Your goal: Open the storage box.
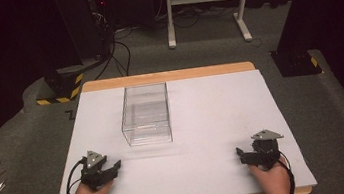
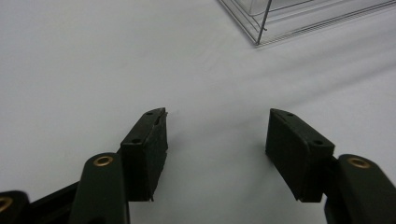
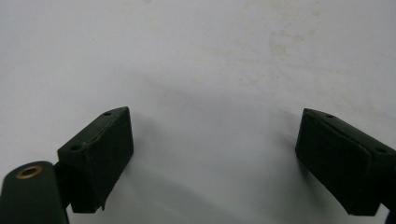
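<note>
**Clear box waits beyond two idle grippers**

At the bottom of the high view, the left hand-held gripper (image 1: 111, 169) rests at the lower left of the white tabletop (image 1: 213, 121), jaws spread apart with nothing between them. The right hand-held gripper (image 1: 242, 154) sits at the lower right, its jaws likewise wide and empty over bare surface. Farther up, left of centre, stands the clear box (image 1: 145, 114), empty as far as can be seen, its long axis running away from the person toward the far edge. It lies up and slightly right of the left hand-held gripper, which is clearly the nearer one; in the left gripper view a corner of the box (image 2: 280, 23) shows at upper right. A reach would likely fall to the left hand.
</note>
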Available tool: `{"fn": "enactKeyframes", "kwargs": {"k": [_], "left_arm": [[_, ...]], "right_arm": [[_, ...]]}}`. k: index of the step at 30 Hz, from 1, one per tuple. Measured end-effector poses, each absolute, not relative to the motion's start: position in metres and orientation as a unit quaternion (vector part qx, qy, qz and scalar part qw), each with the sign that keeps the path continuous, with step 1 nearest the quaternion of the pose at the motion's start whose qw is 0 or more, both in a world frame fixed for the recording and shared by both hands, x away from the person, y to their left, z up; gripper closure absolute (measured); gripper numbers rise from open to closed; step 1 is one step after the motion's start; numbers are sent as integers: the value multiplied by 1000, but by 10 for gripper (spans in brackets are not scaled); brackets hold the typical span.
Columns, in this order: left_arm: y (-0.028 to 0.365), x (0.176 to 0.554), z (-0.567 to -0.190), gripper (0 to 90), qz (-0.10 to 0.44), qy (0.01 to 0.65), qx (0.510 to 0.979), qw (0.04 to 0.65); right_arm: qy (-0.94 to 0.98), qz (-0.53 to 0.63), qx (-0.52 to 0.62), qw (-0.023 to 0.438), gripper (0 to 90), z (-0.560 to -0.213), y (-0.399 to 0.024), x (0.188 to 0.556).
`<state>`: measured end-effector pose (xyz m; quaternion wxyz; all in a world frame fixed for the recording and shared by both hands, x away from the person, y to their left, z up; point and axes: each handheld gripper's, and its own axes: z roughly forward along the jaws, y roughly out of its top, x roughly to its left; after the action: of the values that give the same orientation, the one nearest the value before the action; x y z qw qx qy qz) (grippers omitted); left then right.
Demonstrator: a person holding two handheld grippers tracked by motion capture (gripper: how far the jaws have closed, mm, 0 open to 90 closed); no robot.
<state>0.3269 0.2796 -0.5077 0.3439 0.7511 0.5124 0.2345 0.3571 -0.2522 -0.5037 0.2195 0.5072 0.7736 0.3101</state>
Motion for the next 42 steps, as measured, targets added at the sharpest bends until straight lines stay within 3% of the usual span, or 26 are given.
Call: {"fn": "enactKeyframes", "kwargs": {"k": [19,22,30,42], "left_arm": [[280,326,-507,375,233,514,749,347],[281,326,-507,413,234,516,747,347],[274,321,-501,493,210,480,760,385],[257,320,-491,494,186,445,751,450]], "right_arm": [[774,312,506,217,111,-504,-253,358],[774,312,507,217,111,-504,-253,358],[774,312,507,217,111,-504,-253,358],[774,312,506,217,111,-504,-253,358]]}}
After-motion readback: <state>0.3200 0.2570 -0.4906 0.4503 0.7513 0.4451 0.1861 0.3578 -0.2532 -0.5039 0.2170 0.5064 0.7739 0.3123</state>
